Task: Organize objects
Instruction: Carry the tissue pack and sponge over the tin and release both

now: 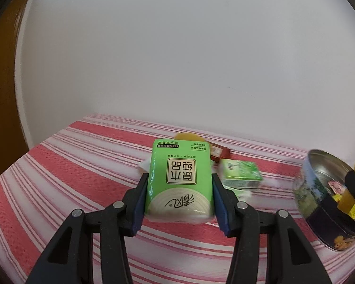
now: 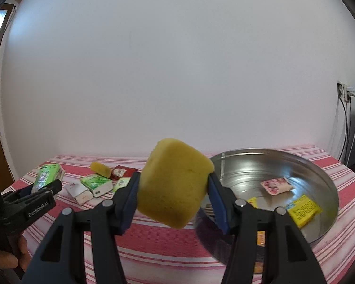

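Both grippers were loaded. The right gripper (image 2: 174,196) was clamped on a yellow sponge (image 2: 175,184), lifted off the cloth, with the open tin (image 2: 324,177) just right of and beyond its fingers, so it was the nearer hand to it. The left gripper (image 1: 178,201) pinched a green tissue pack (image 1: 179,177), long axis pointing away along its fingers; for it the tin lay far right. More packs lay beyond on the striped cloth (image 1: 82,165), against a plain white wall (image 1: 177,59).

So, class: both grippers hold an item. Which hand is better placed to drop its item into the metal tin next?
Probably the right: its gripper holds the yellow sponge beside the tin's rim. The left gripper, holding the green tissue pack, sits farther off.
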{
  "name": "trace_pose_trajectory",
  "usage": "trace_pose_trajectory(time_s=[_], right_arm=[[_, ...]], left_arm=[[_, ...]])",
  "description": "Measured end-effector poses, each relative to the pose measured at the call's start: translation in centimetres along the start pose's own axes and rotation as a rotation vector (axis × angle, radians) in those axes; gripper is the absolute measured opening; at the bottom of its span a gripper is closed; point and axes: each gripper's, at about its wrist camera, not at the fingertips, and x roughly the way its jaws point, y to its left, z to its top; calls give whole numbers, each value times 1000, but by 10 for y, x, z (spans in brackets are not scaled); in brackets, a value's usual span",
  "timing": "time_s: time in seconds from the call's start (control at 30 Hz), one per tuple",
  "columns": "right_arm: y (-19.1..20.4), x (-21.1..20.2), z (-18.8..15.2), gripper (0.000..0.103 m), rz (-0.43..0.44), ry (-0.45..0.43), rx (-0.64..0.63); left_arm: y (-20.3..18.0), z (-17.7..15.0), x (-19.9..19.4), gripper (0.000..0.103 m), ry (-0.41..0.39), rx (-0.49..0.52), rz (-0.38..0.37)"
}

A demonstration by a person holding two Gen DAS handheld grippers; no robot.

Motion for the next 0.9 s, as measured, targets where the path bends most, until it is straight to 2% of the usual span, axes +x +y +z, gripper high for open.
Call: trace_pose_trajectory(time_s=[0.57, 0.9], right_arm=[[-65, -16, 5, 56, -98, -45, 21], [-105, -19, 9, 56, -168, -62, 33]], left_arm=[[-52, 3, -21, 52, -29, 73, -83], [-97, 3, -31, 52, -50, 118, -144]])
